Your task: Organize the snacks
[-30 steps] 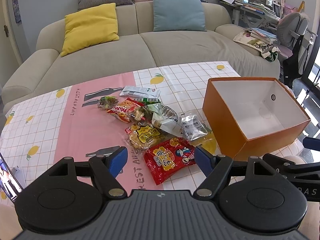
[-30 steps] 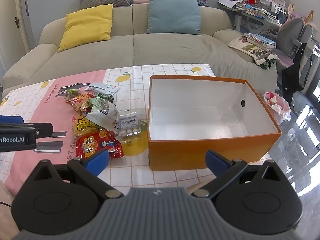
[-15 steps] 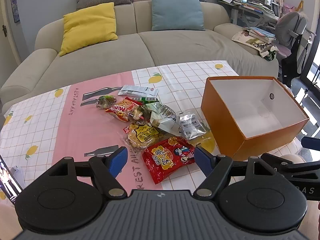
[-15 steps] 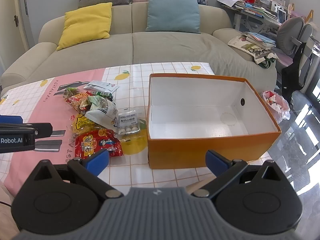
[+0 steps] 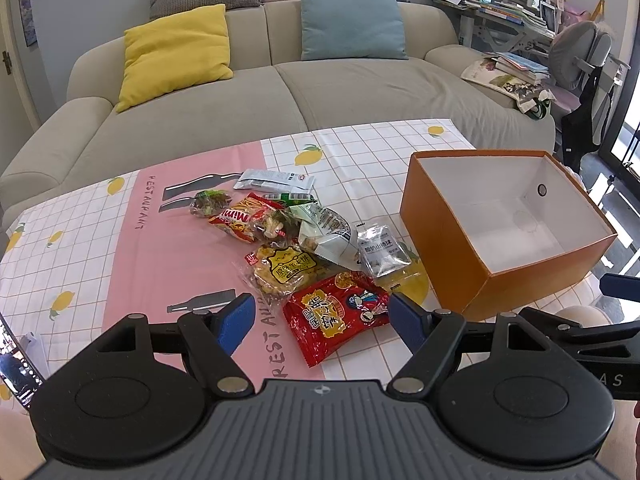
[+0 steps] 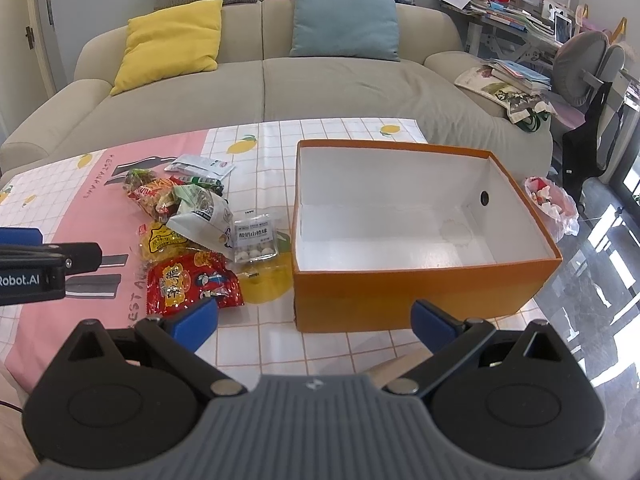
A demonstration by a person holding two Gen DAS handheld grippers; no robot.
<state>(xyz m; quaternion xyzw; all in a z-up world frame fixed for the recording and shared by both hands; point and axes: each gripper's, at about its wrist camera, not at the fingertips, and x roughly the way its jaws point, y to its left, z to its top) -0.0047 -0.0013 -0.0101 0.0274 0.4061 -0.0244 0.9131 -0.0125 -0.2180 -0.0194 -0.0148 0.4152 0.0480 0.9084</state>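
Note:
Several snack packets lie in a loose pile on the tablecloth: a red packet (image 5: pixel 336 320) nearest me, a yellow biscuit packet (image 5: pixel 286 266), a clear packet of white balls (image 5: pixel 382 250), a green-white bag (image 5: pixel 324 230) and a "Mimi" packet (image 5: pixel 240 220). An empty orange box (image 5: pixel 452 248) with a white inside stands to their right. My left gripper (image 5: pixel 322 318) is open, just above the red packet's near edge. My right gripper (image 6: pixel 314 320) is open, in front of the orange box (image 6: pixel 420 290); the red packet (image 6: pixel 192 284) lies to its left.
The table wears a pink and white checked cloth (image 5: pixel 120 248). A beige sofa (image 5: pixel 320 92) with yellow and blue cushions stands behind it. A cluttered desk and chair (image 5: pixel 576 52) are at the right. A pink plastic bag (image 6: pixel 552 204) lies on the floor by the box.
Both grippers have edged forward and slightly lower toward the table. The snacks and the box have not moved. Both stay open.

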